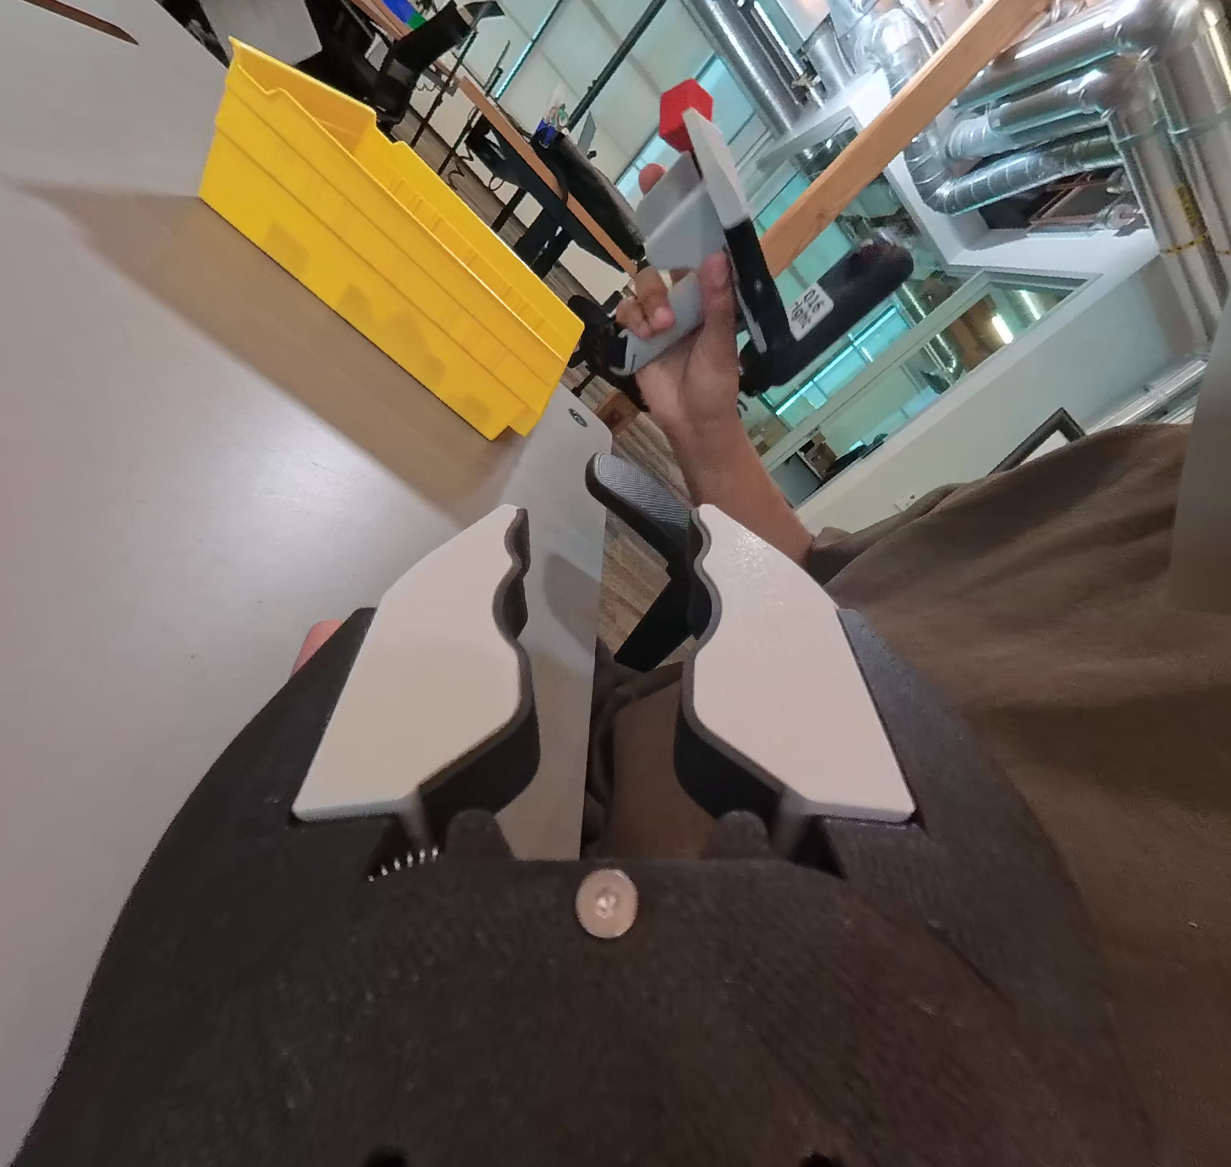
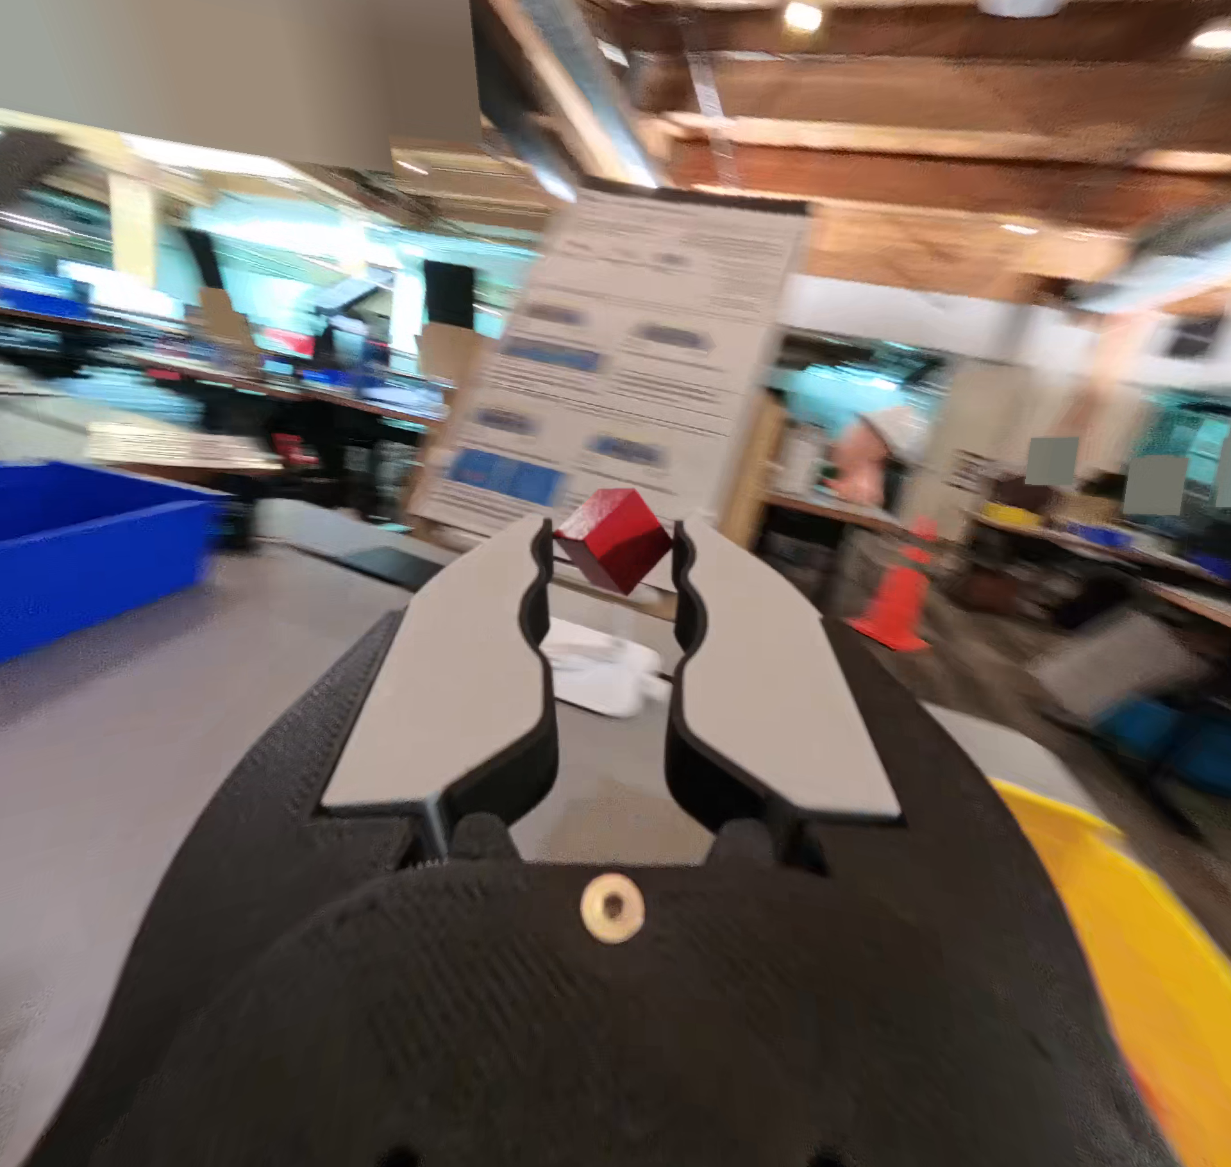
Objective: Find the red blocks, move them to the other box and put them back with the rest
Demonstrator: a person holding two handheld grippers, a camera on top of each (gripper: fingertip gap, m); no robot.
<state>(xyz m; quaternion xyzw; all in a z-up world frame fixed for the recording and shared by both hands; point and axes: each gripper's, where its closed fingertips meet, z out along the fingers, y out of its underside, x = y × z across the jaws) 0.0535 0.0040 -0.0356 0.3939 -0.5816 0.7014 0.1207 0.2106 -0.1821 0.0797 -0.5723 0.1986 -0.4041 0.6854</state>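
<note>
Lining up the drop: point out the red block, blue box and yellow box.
red block [image 2: 616, 539]: right wrist view, its front face.
blue box [image 2: 100, 555]: right wrist view, near wall.
yellow box [image 1: 373, 249]: left wrist view, long side wall.

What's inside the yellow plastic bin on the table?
Nothing can be confirmed. The yellow plastic bin shows only its outer wall and part of the inner far wall in the left wrist view; its floor and any blocks are hidden.

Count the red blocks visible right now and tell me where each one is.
1. A single red block is pinched at the tips of the right claw, held in the air. Others may lie hidden inside the yellow bin or blue bin.
</note>
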